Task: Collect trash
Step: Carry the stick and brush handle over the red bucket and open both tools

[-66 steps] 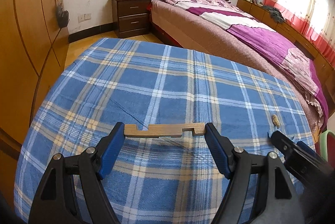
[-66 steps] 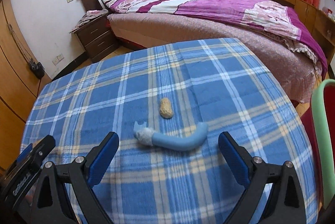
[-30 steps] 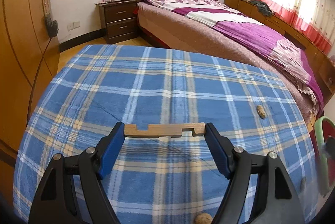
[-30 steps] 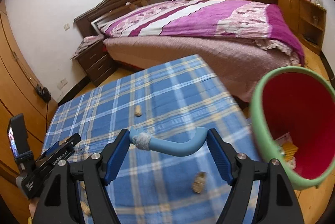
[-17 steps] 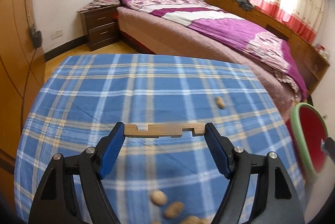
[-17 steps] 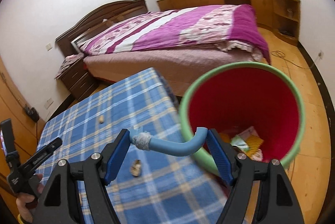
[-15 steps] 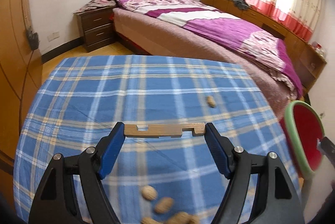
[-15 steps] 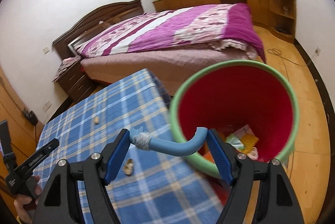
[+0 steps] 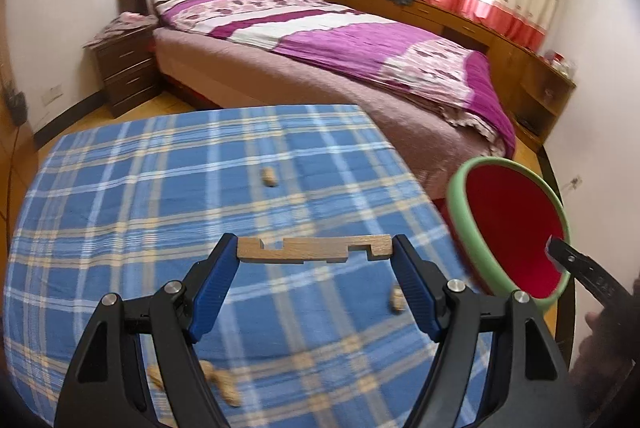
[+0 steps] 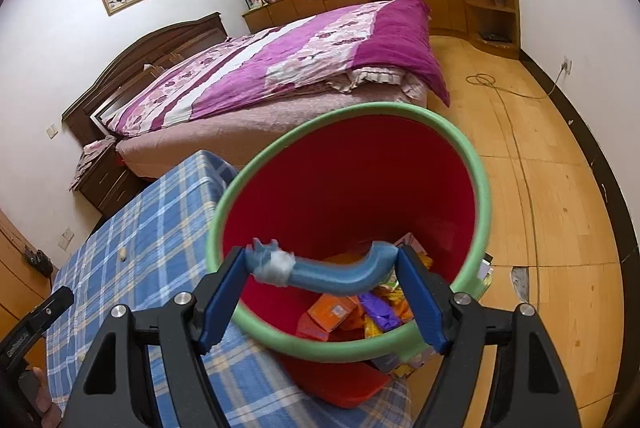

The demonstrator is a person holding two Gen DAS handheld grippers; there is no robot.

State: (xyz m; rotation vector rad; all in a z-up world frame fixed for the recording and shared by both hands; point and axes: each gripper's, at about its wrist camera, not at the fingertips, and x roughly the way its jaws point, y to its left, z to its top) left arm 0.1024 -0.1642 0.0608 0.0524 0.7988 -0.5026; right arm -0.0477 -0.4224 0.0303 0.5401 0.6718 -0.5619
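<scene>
The right gripper [image 10: 322, 270] clamps a bent blue tube [image 10: 324, 272] above the green-rimmed red bin [image 10: 478, 187], which already holds wrappers. The left gripper [image 9: 314, 248] grips a notched wooden strip [image 9: 314, 248] over the blue plaid tablecloth [image 9: 140, 195]; peanut shells [image 9: 269, 177] lie scattered there.

bin [image 10: 478, 187] mouth wide open, nothing over it | table edge [image 10: 224, 171] right up against the rim | peanuts [image 9: 269, 176] scattered on the cloth | floor [image 10: 560, 187] past the bin clear except a cable [image 10: 516, 92]
</scene>
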